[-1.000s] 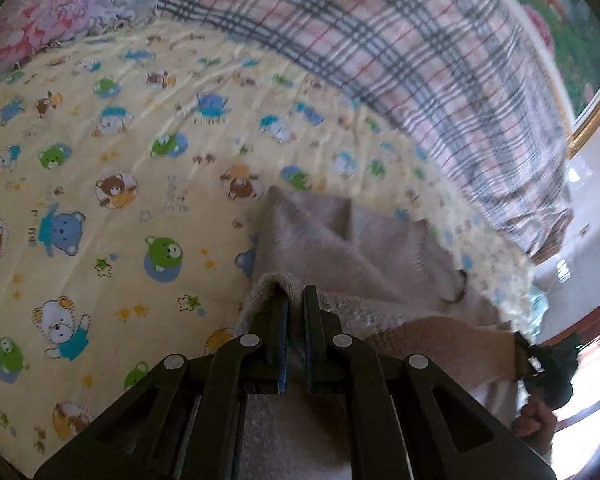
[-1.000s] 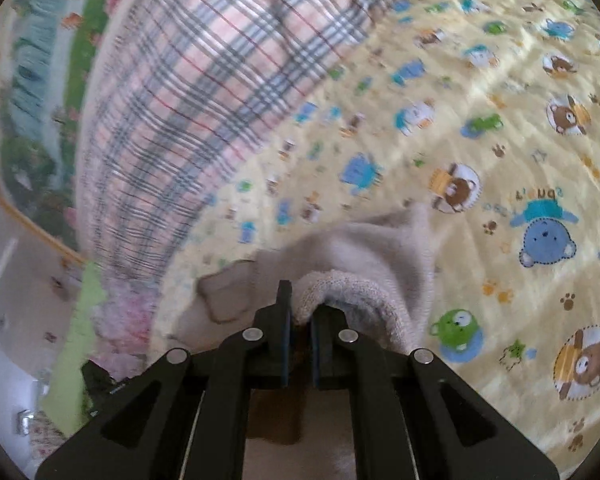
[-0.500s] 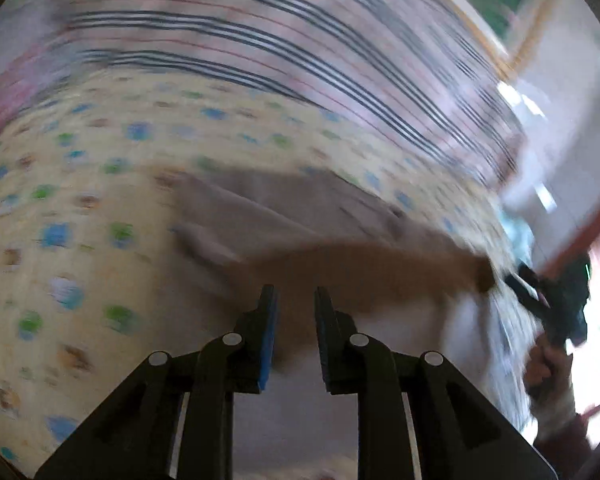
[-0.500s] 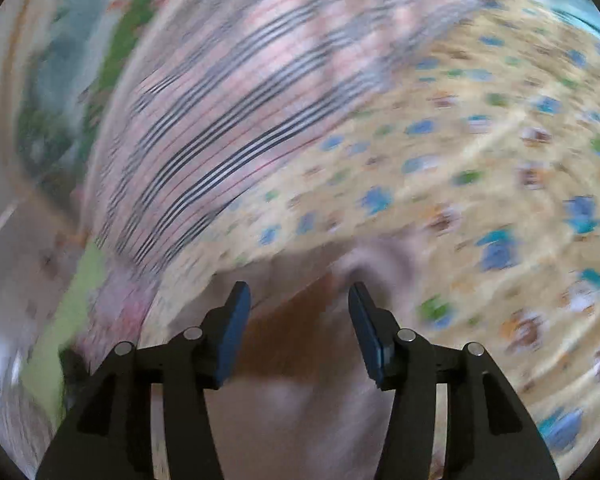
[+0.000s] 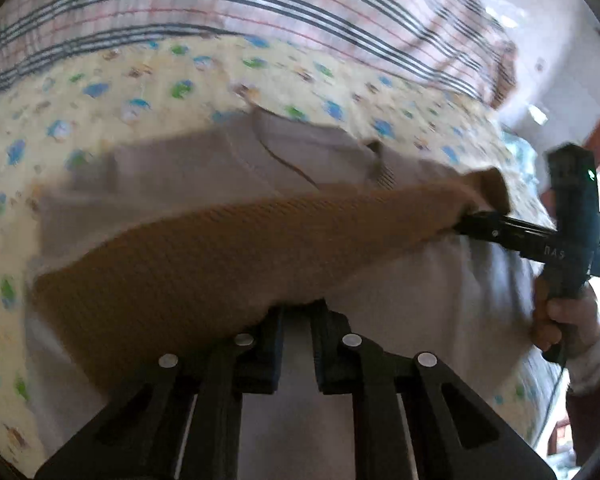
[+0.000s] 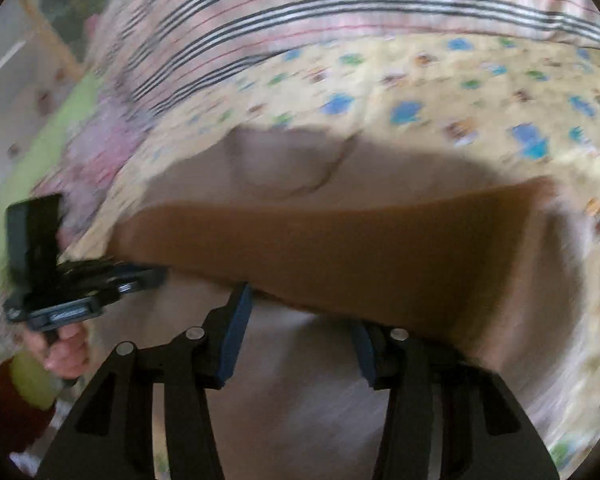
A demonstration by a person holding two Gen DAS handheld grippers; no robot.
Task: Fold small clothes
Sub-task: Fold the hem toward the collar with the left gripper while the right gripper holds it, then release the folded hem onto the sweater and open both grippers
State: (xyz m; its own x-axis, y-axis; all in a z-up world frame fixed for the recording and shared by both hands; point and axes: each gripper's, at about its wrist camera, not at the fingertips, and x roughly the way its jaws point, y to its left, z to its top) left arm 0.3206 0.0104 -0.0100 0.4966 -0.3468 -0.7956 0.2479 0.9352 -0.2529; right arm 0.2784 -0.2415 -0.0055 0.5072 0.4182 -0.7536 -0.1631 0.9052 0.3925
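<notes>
My left tongs point(image 5: 296, 320) have just been narrowing to a slim gap, and the garment's point(image 5: 204, 264) brown hem lies across their tips; I cannot tell if they pinch it. My right tongs point(image 6: 300, 320) stand spread, closing slightly, with the hem over their tips and nothing gripped. The beige garment lies flat on the bed's yellow sheet point(image 5: 100, 92), just below the plaid blanket point(image 5: 220, 4).
</notes>
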